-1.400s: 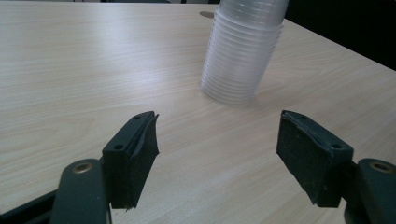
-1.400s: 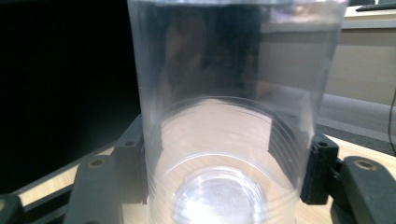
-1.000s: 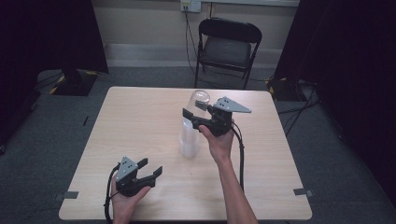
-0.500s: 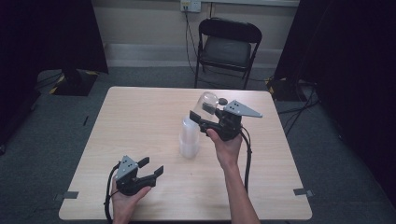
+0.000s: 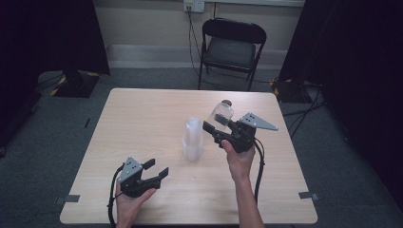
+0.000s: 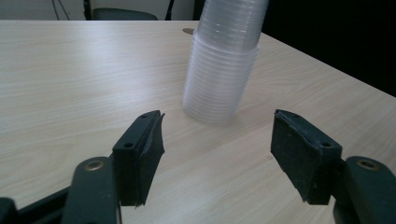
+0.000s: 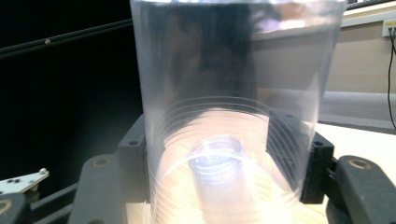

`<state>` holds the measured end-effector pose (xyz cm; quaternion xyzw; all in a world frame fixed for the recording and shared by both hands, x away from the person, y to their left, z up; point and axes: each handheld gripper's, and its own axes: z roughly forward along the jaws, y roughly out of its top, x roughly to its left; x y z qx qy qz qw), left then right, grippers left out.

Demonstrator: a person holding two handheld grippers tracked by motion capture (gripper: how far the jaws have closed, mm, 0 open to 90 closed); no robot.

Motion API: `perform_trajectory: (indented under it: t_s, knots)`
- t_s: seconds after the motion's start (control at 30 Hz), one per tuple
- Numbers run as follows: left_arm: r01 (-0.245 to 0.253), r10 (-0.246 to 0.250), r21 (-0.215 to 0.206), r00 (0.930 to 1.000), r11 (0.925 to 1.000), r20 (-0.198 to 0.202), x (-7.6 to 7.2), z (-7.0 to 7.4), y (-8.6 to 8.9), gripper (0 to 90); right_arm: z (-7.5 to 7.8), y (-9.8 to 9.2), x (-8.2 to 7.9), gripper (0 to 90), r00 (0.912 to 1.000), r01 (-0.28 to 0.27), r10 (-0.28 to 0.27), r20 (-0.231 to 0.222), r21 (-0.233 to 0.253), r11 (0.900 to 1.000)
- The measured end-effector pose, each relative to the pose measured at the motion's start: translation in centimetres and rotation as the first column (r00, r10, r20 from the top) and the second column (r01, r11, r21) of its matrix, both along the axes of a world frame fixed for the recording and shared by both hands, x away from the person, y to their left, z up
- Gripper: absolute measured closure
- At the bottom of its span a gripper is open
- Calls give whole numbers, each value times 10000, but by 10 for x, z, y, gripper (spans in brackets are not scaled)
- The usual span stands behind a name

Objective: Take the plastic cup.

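Observation:
A stack of clear plastic cups stands upright near the middle of the wooden table. My right gripper is raised just right of the stack and is shut on a single clear cup, which is tilted. In the right gripper view that clear cup sits between the jaws of the right gripper. My left gripper rests open near the table's front left, pointing at the stack. In the left gripper view the left gripper has nothing between its jaws, and the cup stack stands just beyond them.
A black folding chair stands behind the table's far edge. Dark curtains hang at both sides of the room. A wall socket with cables is behind the chair. The table's left half is bare wood.
My right gripper has carried the single cup to the right, away from the stack, and a little nearer the person. The left gripper has stayed where it was.

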<state>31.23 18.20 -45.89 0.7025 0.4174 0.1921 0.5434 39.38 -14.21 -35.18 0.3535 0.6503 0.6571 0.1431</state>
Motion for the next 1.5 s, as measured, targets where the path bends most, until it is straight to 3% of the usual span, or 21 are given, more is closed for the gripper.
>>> perform_trajectory:
  t_s: [0.07, 0.33, 0.6, 0.87, 1.0, 1.5]
  knots:
    - [221, -221, -36, 9997, 9997, 122, 2, 4, -2, 364, -2, -2, -3, 375, 10000, 62, -62, -53, 91, 9999]
    - [313, -323, 204, 9980, 9993, 535, 1, 12, -10, 390, -17, -8, -12, 378, 9989, 161, -150, -433, 243, 9996]
    - [445, -451, 106, 9967, 9990, 679, 2, 14, -16, 403, -33, -7, -22, 382, 9968, 58, -34, -798, 293, 9996]
    - [678, -679, 25, 9954, 9977, 670, 0, 13, -19, 399, -50, -3, -29, 384, 9936, -92, 148, -1124, 499, 9987]
    - [847, -852, 97, 9926, 9964, 861, -3, 10, -20, 405, -57, -3, -32, 385, 9909, -116, 182, -1337, 501, 9987]
    - [1221, -1211, -22, 9864, 9925, 1109, -7, 7, -29, 451, -77, 3, -48, 392, 9821, -276, 486, -1821, 1162, 9928]
